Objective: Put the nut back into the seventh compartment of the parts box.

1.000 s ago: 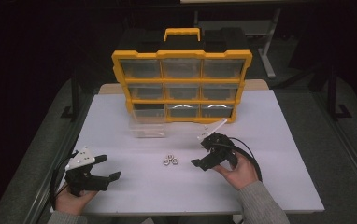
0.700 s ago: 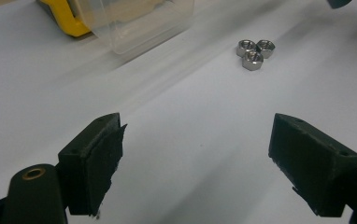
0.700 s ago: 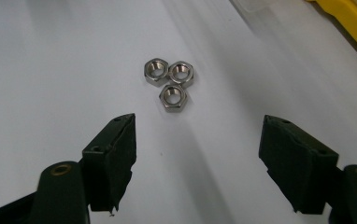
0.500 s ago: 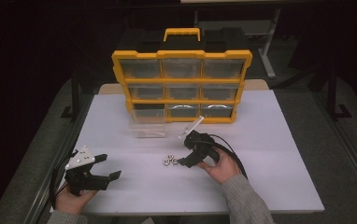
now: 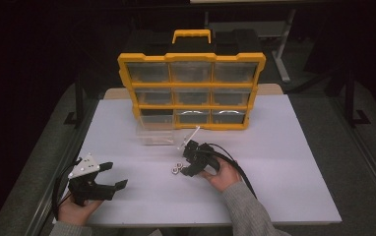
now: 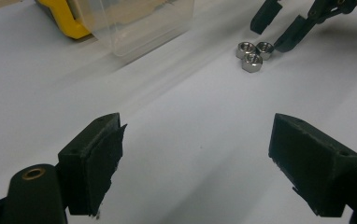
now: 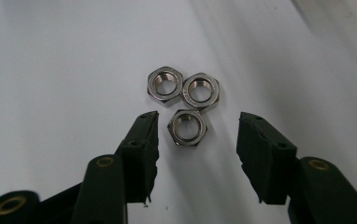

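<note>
On the white desk point(image 5: 284, 162) a yellow organizer case point(image 5: 192, 91) stands upright with its clear drawers facing the person, and one clear drawer point(image 5: 155, 133) sits pulled out in front of it, probably to take the parts; no brand or writing can be read anywhere. The left claw point(image 5: 111, 175) rests wide open and empty near the front edge, likely parked. The right claw point(image 7: 197, 140) has just been closing, its jaws half narrowed and not yet touching the nearest of three steel nuts point(image 7: 184, 101) clustered mid-desk.
</note>
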